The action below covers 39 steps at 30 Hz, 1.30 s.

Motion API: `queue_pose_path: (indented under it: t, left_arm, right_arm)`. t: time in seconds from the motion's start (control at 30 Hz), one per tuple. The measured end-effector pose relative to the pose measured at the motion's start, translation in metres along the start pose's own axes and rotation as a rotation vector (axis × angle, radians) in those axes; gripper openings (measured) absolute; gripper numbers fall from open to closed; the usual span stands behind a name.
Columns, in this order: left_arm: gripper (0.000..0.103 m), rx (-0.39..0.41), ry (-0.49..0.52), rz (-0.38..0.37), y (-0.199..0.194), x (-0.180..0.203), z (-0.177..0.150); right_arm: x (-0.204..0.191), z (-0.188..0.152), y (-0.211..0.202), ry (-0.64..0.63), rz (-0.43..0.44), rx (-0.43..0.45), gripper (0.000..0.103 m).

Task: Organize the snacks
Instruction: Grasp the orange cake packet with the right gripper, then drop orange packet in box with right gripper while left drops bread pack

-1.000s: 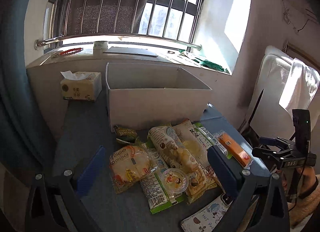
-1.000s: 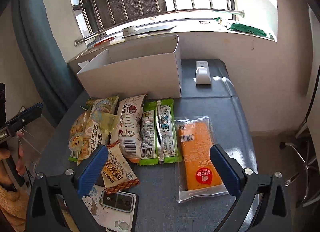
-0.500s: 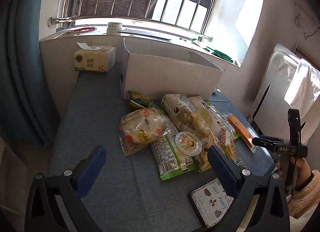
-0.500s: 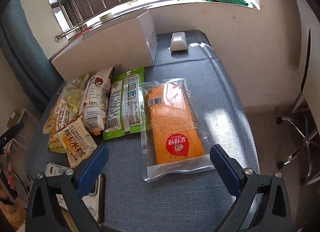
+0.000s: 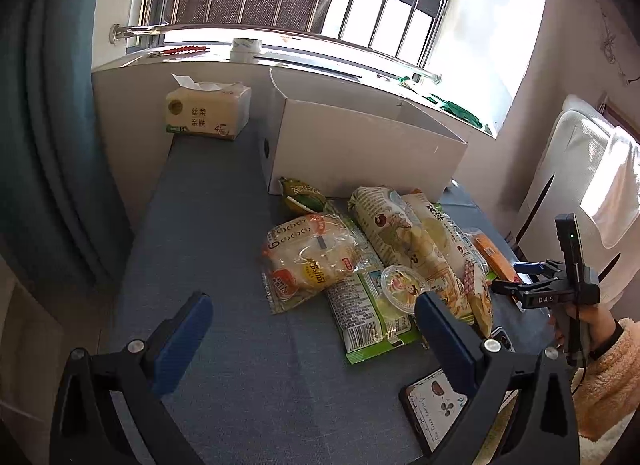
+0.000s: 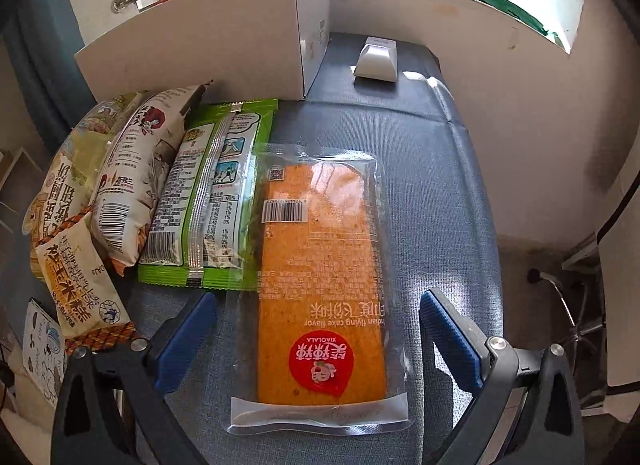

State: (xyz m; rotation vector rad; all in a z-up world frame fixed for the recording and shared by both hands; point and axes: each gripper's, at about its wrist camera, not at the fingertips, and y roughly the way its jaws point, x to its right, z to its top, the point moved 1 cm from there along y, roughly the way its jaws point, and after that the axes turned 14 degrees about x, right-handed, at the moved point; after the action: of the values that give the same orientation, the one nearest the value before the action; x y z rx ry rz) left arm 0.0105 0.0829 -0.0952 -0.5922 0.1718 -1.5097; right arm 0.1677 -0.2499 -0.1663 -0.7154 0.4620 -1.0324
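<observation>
Lying flat on the blue-grey bench (image 6: 440, 169), the orange cake pack (image 6: 320, 277) in its clear wrapper sits between the two blue pads of the right tongs (image 6: 318, 325), which are spread wide on either side of it and grip nothing; whether the pads touch the wrapper cannot be told. Its round red label faces the camera at the near end and a barcode sticker sits toward the far end. Just beside its left edge, and slightly under it, lies a green packet (image 6: 212, 201), then a white bag (image 6: 136, 173) with a barcode, then a pale yellow bag (image 6: 64, 181) at the bench's left edge. A small brown-trimmed sachet (image 6: 80, 285) lies in front of these. Behind the snacks stands an open white cardboard box (image 6: 208, 49), with a small white device (image 6: 376, 59) on the bench to its right.

In the left wrist view the left tongs (image 5: 308, 339) hover released over bare bench, near a bread bag (image 5: 308, 257) and a small jelly cup (image 5: 400, 289) resting on the pile. A tissue pack (image 5: 208, 113) stands by the wall, well apart from the snacks, and a phone (image 5: 436, 405) lies at the near edge.
</observation>
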Motion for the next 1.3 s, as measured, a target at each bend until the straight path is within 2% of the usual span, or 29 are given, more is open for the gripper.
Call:
queue_pose_path:
  t: [0.07,0.17,0.23,0.27,0.3,0.43,0.67,0.73,0.83,0.9,1.03,1.1,1.17,1.23,1.3]
  left_arm:
    - [0.103,-0.01,-0.007,-0.002,0.003,-0.002,-0.002]
    - [0.103,-0.022,-0.01,-0.004,0.008,-0.003,-0.004]
    - [0.103,-0.021,-0.006,0.011,0.01,-0.004,-0.004]
    - [0.103,-0.024,-0.011,0.009,0.011,-0.005,-0.004]
    - [0.103,-0.028,-0.016,0.004,0.012,-0.006,-0.003]
    - [0.103,-0.022,-0.007,0.0,0.012,-0.008,0.0]
    - [0.103,-0.043,0.09,-0.029,0.032,-0.008,0.009]
    - [0.103,-0.071,0.091,-0.009,0.046,-0.012,0.014]
    - [0.103,-0.099,0.027,-0.085,0.068,-0.019,0.021]
    - [0.103,-0.143,0.025,-0.069,0.089,-0.02,0.023]
    - [0.103,-0.221,0.003,-0.112,0.121,-0.012,0.021]
    - [0.103,-0.27,-0.008,-0.045,0.136,-0.007,0.019]
    - [0.101,-0.269,-0.024,-0.01,0.142,-0.004,0.017]
    - [0.083,-0.238,-0.014,0.0,0.141,-0.001,0.017]
    - [0.082,-0.233,-0.022,-0.014,0.137,0.001,0.017]
  right_arm:
    - [-0.001,0.001,0.002,-0.012,-0.013,-0.012,0.103]
    - [-0.001,0.002,-0.001,-0.015,-0.012,-0.008,0.093]
    - [-0.002,0.003,-0.007,-0.012,-0.02,-0.001,0.074]
    - [-0.001,0.003,-0.008,-0.007,-0.022,-0.006,0.068]
    - [0.0,0.004,-0.01,0.0,-0.026,-0.011,0.057]
    - [-0.001,0.002,-0.018,0.02,-0.025,-0.033,0.056]
    - [-0.008,0.005,-0.059,0.081,0.005,0.044,0.056]
    - [-0.014,0.007,-0.075,0.085,0.023,0.072,0.056]
    - [-0.024,0.008,-0.09,0.103,0.057,0.099,0.056]
    - [-0.032,0.008,-0.098,0.112,0.077,0.112,0.056]
    - [-0.046,0.005,-0.1,0.104,0.104,0.107,0.056]
    - [-0.051,0.004,-0.098,0.098,0.113,0.098,0.056]
    - [-0.05,0.004,-0.091,0.103,0.12,0.092,0.056]
    - [-0.052,0.003,-0.09,0.107,0.127,0.087,0.056]
    - [-0.054,0.003,-0.09,0.102,0.133,0.088,0.056]
